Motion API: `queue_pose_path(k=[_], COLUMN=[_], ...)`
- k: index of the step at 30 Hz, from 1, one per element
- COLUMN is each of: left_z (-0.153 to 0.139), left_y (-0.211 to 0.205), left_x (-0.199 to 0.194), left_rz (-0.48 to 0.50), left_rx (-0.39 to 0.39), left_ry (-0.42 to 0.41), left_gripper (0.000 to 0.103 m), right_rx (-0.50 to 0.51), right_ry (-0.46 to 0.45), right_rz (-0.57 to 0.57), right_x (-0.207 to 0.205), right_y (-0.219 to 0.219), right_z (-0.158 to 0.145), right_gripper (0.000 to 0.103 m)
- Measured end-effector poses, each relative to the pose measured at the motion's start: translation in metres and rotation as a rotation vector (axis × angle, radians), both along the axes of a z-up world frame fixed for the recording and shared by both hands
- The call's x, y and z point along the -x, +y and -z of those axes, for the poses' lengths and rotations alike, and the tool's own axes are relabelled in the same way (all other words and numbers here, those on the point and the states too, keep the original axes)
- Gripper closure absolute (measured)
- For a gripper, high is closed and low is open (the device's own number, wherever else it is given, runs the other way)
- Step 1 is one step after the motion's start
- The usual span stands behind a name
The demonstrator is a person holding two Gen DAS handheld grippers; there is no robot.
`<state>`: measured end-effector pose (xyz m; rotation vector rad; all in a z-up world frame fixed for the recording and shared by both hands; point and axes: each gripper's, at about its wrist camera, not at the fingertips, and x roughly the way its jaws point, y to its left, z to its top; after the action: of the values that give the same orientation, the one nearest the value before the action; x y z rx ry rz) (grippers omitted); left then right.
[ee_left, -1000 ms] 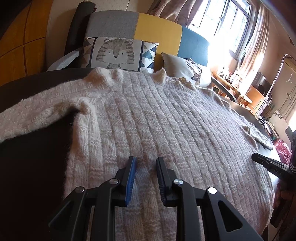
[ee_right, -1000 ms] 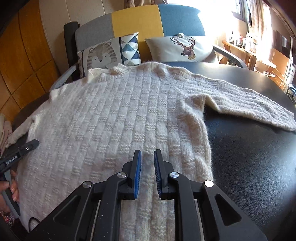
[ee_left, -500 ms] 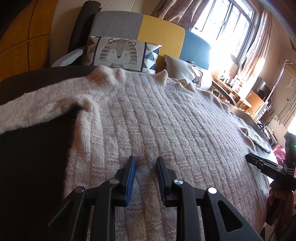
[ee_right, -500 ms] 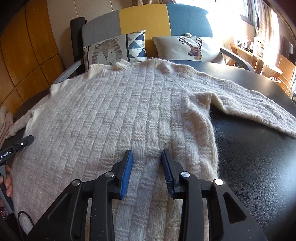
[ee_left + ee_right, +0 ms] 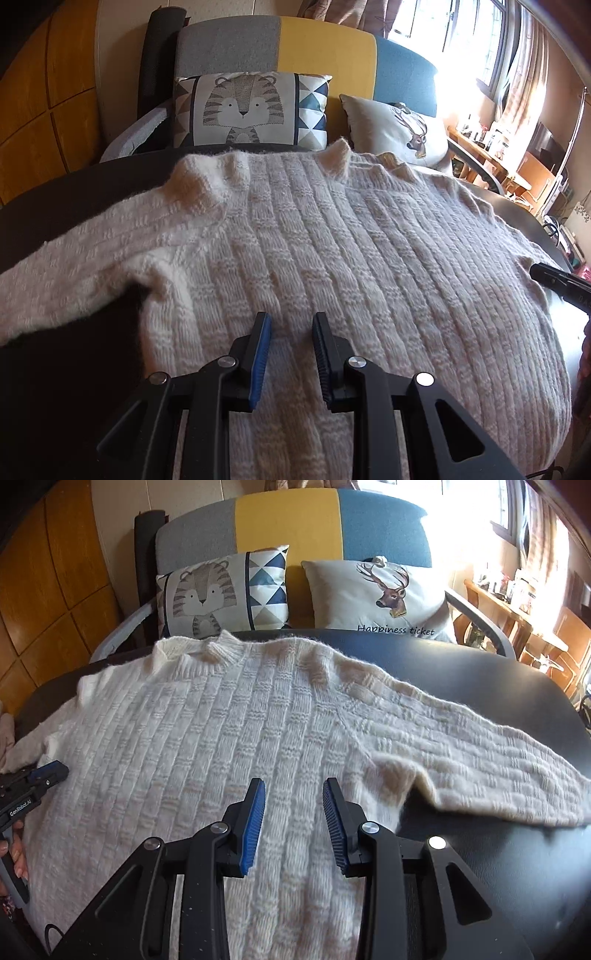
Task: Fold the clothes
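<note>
On a dark table [image 5: 480,672] before a cushioned sofa, the cream sweater [image 5: 221,731] lies flat beneath both empty grippers, left gripper [image 5: 290,325] and right gripper [image 5: 293,794], fingers apart, folding apparently unstarted; next probably a sleeve-edge pinch.

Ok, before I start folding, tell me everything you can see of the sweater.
The sweater is a cream, fuzzy, chunky knit with ribbed columns and a short raised collar. It lies spread flat, unfolded, on the dark table, collar towards the sofa, hem nearest the cameras. One sleeve stretches out to the right, the other to the left. Nothing grips it; each gripper's jaws stand apart above its lower body.
</note>
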<state>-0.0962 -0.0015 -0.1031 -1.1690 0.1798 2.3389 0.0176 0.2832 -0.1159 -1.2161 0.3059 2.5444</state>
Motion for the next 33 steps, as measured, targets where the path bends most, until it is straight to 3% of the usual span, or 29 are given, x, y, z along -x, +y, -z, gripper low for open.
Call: queue_pose_path(k=[4,10,14,18,22,33], left_z=[0.006,0.009,0.010,0.011,0.011,0.010], left_y=[-0.001,-0.011,-0.015,-0.015,-0.015,-0.011], left_x=[0.003,0.004,0.005,0.006,0.005,0.003], left_rz=[0.001,-0.004,-0.006,-0.007,-0.007,-0.007], left_rx=[-0.007,-0.077,-0.114,-0.117,-0.113,-0.088], left_ry=[0.026,0.011,-0.003,-0.004,0.000,0.016], left_gripper=[0.077,0.076,0.077,0.077,0.076,0.076], right_rx=[0.030,0.007,0.104,0.257,0.254,0.449], right_ry=[-0.053,-0.043,-0.004,0.087,0.098,0.211], right_rz=[0.030,0.042,0.052,0.181,0.338,0.895], right_x=[0.022,0.022,0.010,-0.029,-0.079,-0.245], right_y=[0.011,0.010,0.027,0.076,0.133,0.264], right_z=[0.021,0.031,0.026,0.015,0.001,0.011], right_gripper=[0.068,0.068,0.067,0.066,0.056,0.055])
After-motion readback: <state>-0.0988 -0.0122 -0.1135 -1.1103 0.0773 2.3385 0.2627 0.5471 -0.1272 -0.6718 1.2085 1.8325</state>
